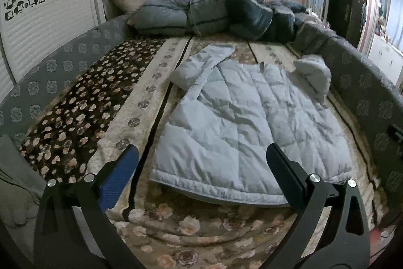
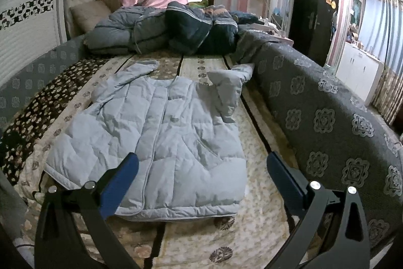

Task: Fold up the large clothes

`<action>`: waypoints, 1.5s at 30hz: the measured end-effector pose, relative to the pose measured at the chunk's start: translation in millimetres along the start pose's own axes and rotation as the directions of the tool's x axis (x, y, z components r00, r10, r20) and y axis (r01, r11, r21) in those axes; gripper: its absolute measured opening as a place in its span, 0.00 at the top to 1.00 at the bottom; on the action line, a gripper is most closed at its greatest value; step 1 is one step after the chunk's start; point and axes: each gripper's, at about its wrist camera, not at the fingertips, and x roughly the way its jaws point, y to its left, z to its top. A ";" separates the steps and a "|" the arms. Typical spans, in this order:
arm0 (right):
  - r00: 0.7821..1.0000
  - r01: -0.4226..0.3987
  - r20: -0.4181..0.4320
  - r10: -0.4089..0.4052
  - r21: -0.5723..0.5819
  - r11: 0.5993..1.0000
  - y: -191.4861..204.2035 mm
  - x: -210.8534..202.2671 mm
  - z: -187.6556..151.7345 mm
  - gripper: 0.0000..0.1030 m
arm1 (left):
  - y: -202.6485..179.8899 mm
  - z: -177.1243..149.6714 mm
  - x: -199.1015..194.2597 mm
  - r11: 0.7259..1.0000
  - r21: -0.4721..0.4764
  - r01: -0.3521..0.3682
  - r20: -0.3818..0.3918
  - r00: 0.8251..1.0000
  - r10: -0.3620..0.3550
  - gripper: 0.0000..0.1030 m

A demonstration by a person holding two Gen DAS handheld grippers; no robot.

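Note:
A pale blue quilted jacket (image 1: pixel 241 122) (image 2: pixel 156 138) lies spread flat, front up, on the floral bedspread (image 1: pixel 191 223) (image 2: pixel 262 203). Its hem faces me. One sleeve stretches out at the far left (image 1: pixel 201 62) (image 2: pixel 131 75); the other is bunched up at the far right (image 1: pixel 314 75) (image 2: pixel 229 87). My left gripper (image 1: pixel 201 155) hovers open over the hem's left half, nothing between its fingers. My right gripper (image 2: pixel 201 163) hovers open above the hem's right corner, likewise holding nothing.
Folded grey and dark blue quilts (image 1: pixel 214 14) (image 2: pixel 163 29) are piled at the bed's far end before pink curtains. A grey patterned padded rail (image 2: pixel 327 117) (image 1: pixel 372 97) runs along the right side, a white louvred wardrobe (image 1: pixel 45 17) along the left.

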 end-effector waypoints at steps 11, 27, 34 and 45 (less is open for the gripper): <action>1.000 -0.019 0.005 0.019 0.001 1.000 4.3 2.9 0.0 0.02 | 9.1 3.0 6.4 1.000 0.006 0.001 0.022 1.000 -0.002 0.03; 0.992 0.014 -0.123 -0.015 -0.006 1.000 -12.4 76.3 -22.9 0.02 | 36.5 -9.6 104.1 0.999 0.042 -0.008 -0.097 0.995 0.012 0.07; 0.967 0.100 -0.233 -0.101 -0.020 0.995 -46.4 146.2 -43.8 0.02 | 61.7 -3.3 158.8 0.999 0.002 -0.039 -0.147 0.988 0.038 0.07; 0.922 0.103 -0.378 -0.086 0.026 0.994 -77.4 219.5 -73.0 0.02 | 71.3 -29.5 238.0 0.999 -0.028 0.021 -0.292 0.956 -0.029 0.15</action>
